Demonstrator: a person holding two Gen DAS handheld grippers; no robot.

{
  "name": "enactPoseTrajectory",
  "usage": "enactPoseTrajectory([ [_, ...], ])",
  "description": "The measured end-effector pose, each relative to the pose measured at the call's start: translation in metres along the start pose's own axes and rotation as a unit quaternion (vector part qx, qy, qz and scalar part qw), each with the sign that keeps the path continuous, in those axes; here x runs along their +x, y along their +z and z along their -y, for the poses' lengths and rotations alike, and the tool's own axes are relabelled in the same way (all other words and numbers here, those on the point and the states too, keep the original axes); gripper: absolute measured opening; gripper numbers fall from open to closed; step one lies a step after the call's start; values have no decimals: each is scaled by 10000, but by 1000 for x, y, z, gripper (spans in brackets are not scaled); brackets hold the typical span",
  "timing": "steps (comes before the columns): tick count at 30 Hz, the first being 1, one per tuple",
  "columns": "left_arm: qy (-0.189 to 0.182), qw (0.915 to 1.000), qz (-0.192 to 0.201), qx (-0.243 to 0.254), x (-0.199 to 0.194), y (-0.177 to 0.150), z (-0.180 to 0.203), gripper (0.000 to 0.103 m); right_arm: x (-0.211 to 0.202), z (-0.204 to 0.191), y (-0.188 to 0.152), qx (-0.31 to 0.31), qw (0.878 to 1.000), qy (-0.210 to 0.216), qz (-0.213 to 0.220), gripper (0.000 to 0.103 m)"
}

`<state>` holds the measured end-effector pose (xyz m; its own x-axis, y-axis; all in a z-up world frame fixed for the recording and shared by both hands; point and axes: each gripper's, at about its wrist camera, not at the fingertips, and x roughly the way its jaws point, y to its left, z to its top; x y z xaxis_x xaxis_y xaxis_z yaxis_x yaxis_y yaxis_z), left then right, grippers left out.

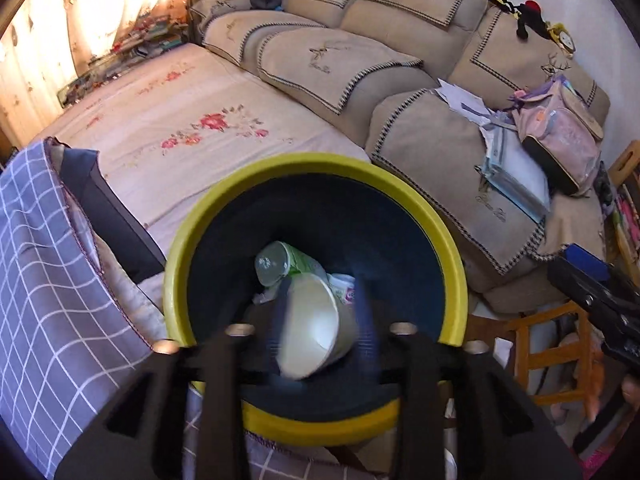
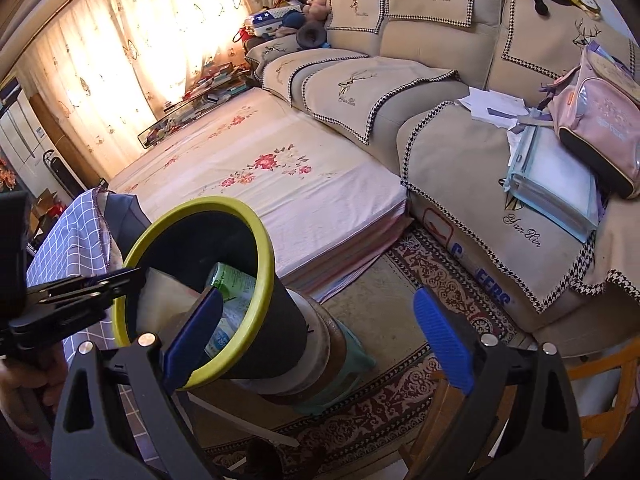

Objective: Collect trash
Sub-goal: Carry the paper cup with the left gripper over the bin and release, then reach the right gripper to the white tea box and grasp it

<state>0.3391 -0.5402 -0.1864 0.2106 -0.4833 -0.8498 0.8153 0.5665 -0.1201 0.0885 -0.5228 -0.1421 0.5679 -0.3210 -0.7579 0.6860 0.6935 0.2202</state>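
Note:
A black trash bin with a yellow-green rim (image 1: 454, 280) stands in front of the sofa; it also shows in the right wrist view (image 2: 264, 248). Inside lie a green-and-white bottle (image 1: 280, 264) and other wrappers. My left gripper (image 1: 320, 320) hovers over the bin's mouth with a white paper cup (image 1: 316, 328) between its blurred blue fingers; the cup (image 2: 160, 300) also shows at the bin's rim in the right wrist view. My right gripper (image 2: 320, 332) is open and empty, right of the bin above the rug.
A beige sofa (image 2: 400, 88) with a pink backpack (image 2: 600, 120), papers and a folder (image 2: 556, 184) runs along the back. A floral mattress (image 2: 280, 168) lies in front. A checked cloth (image 1: 48, 280) is left of the bin, wooden stools (image 1: 552, 344) to the right.

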Motion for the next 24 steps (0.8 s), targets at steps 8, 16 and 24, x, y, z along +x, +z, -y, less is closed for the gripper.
enactPoseTrajectory([
  [8,304,9946,959,-244,-86,-23,-26,45,-3,-14,0,-125,9998,145,5,92],
  [16,884,9735,1846,-1018,-210,-104,-78,77,0,-67,-6,-677,9958,597,-160,92],
  [24,1946,9238,2310,-2355,-316,-233,-142,83,-2,-166,-32,-1595,9756,1446,-422,92],
])
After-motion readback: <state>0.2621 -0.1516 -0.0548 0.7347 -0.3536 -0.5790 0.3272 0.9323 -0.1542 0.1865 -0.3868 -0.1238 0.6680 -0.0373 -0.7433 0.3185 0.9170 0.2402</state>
